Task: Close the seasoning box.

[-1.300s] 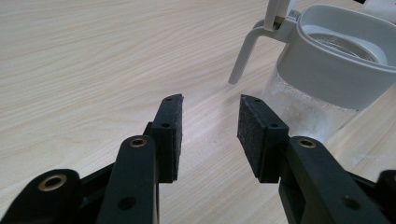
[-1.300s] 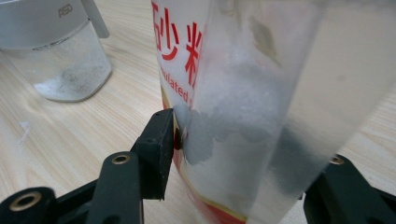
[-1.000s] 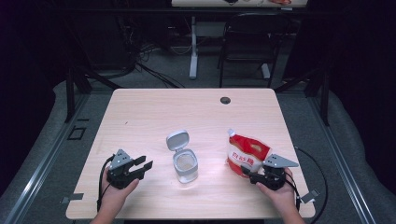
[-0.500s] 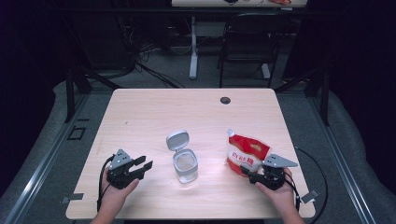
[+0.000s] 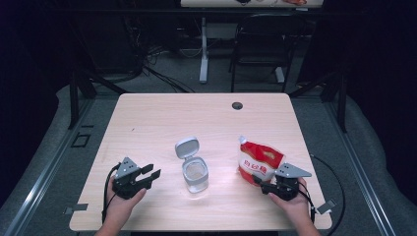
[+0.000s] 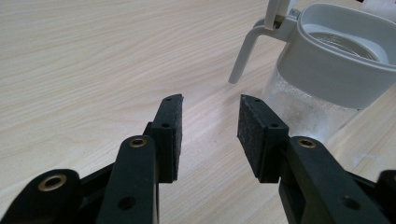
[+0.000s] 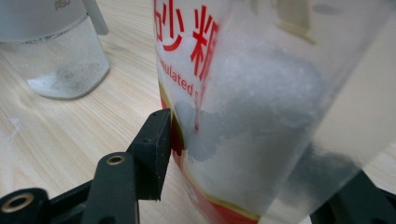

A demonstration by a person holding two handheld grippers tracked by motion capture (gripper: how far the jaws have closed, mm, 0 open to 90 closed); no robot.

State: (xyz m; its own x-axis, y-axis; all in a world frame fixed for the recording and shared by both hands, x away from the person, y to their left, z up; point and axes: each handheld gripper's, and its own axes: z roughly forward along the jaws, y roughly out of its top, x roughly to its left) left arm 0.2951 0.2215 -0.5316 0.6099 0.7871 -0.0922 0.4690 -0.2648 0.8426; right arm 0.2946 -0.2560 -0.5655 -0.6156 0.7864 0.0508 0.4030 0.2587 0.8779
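Observation:
A clear jar (image 5: pixel 195 173) with its grey flip lid (image 5: pixel 187 147) swung up stands at the table's middle front, with a little white stuff at its bottom. A red and white bag of sugar (image 5: pixel 258 162) stands to its right. My left gripper (image 5: pixel 151 175) rests open on the table left of the jar; in the left gripper view its jaws (image 6: pixel 210 105) hold nothing, and the jar (image 6: pixel 327 74) is just beyond them to the right. My right gripper (image 5: pixel 260 183) stands wide, open around the bag's lower end (image 7: pixel 243 140). Its left pad (image 7: pixel 159 149) touches the bag; the right jaw is mostly hidden behind it.
The light wooden table (image 5: pixel 162 123) has a round cable hole (image 5: pixel 237 105) near its far edge. A black chair (image 5: pixel 260 44) and a desk leg (image 5: pixel 203 49) stand on the floor beyond. Cables trail from both grippers off the front edge.

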